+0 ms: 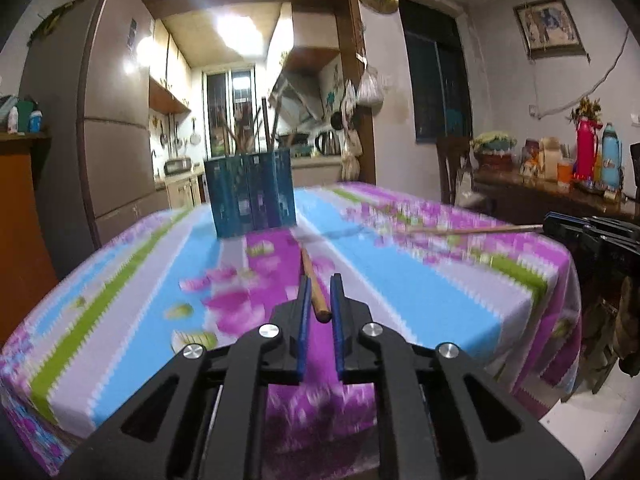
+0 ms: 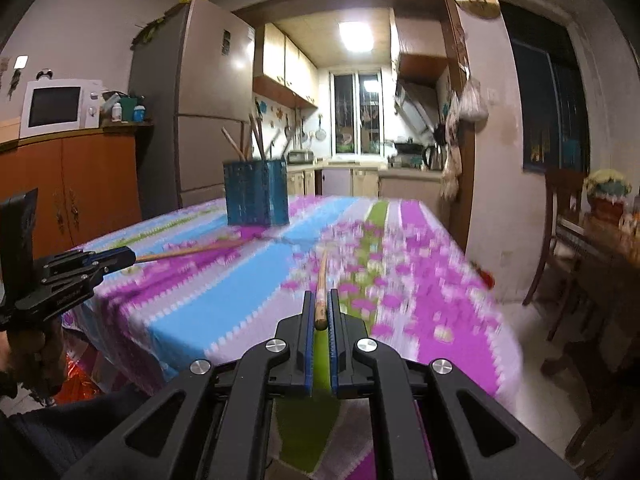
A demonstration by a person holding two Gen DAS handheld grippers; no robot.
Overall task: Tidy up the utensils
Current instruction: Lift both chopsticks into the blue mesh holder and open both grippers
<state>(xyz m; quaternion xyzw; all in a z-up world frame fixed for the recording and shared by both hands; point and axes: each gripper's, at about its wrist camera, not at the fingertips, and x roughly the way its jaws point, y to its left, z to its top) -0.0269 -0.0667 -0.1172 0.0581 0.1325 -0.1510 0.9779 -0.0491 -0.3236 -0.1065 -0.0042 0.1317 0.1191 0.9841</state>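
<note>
Left tongs [image 1: 319,294]: closed on the near end of a thin wooden chopstick [image 1: 314,282], which points ahead toward the holder.
Right tongs [image 2: 320,312]: closed on a second wooden chopstick [image 2: 321,284], gripped at its near end, its tip out over the cloth.
Holder: a blue slotted plastic utensil basket [image 1: 250,192] stands upright at the far end of the tabletop [image 1: 420,280] under its striped floral cloth, several sticks already poking from its top.
Step in hand: judging by this, carrying both sticks over to the basket.
Doing it well: raise each tip above the rim before going forward, then tilt it downward into an open compartment.
Watch for: the sticks crossing one another, or pivoting in an end-only grip.
Blur: whether either tip touches the cloth cannot be told.
</note>
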